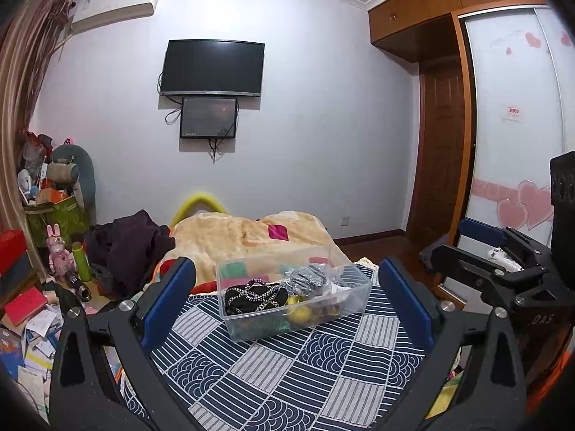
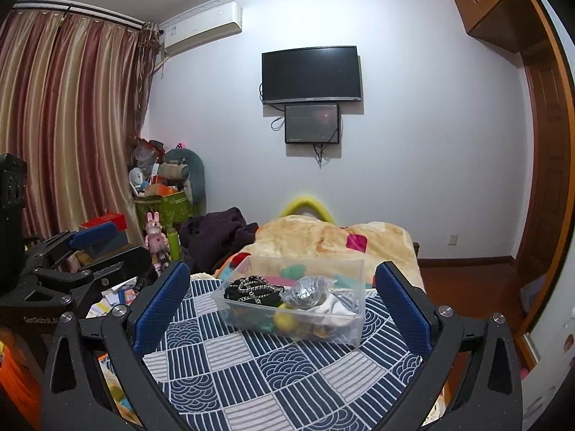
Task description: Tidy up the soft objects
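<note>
A clear plastic bin (image 1: 251, 330) (image 2: 354, 327) sits on a blue and white patterned cloth (image 1: 287, 377) (image 2: 251, 377). It holds a black item with a chain strap (image 1: 253, 296) (image 2: 253, 289), a grey knit item (image 1: 307, 276) (image 2: 307, 289), a white cloth (image 2: 336, 305), a yellow ball (image 1: 301, 314) (image 2: 283, 319) and something green. My left gripper (image 1: 287, 298) is open and empty, in front of the bin. My right gripper (image 2: 282, 303) is open and empty, also before the bin. Each gripper shows at the edge of the other's view, the right (image 1: 503, 251) and the left (image 2: 100, 248).
A beige blanket (image 1: 244, 237) (image 2: 323, 240) and dark clothing (image 1: 133, 248) (image 2: 215, 237) lie beyond the bin. Books and papers (image 1: 28, 327) litter the floor at left, with a green bin of toys (image 1: 57, 212) (image 2: 165, 204). A wardrobe (image 1: 510, 125) stands at right.
</note>
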{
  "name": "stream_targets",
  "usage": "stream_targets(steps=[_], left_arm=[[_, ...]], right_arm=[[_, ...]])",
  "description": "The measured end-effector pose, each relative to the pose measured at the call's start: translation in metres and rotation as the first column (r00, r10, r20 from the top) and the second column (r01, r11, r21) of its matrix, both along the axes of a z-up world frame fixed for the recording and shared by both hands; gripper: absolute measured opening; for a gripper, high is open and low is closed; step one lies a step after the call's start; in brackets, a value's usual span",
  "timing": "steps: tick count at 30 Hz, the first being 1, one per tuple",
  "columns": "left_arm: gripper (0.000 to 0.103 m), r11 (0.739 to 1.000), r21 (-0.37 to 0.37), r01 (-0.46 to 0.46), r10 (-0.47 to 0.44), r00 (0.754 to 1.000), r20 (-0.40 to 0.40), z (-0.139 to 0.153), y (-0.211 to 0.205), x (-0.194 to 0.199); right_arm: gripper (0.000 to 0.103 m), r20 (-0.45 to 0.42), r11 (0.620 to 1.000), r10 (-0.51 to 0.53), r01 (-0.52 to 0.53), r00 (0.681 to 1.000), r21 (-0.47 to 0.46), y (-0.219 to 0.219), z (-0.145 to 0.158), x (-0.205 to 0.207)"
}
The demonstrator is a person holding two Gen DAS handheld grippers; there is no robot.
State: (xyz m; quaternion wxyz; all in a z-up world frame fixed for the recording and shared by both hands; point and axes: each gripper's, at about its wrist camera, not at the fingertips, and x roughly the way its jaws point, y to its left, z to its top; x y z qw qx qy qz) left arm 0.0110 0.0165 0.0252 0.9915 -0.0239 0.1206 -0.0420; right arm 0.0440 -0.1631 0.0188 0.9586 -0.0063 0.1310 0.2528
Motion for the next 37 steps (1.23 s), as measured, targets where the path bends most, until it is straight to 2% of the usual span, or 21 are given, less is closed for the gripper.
stream_targets(steps=[12, 26, 37], left_arm=[[0.103, 1.000, 0.013, -0.005, 0.005, 1.000, 0.002, 0.0005, -0.0039, -0.0004], [0.103, 1.000, -0.021, -0.007, 0.007, 1.000, -0.002, 0.0007, 0.0010, 0.0008], [0.103, 1.000, -0.013, -0.005, 0.005, 1.000, -0.002, 0.0016, -0.0019, 0.0006]], right_arm=[[0.103, 0.006, 1.000, 0.002, -0.002, 1.000, 0.004, -0.0007, 0.0011, -0.0039], [0.103, 0.007, 1.000, 0.004, -0.004, 1.000, 0.008, -0.0007, 0.0029, -0.0060], [0.103, 0.001, 1.000, 0.002, -0.002, 1.000, 0.012, -0.0022, 0.0033, -0.0041]])
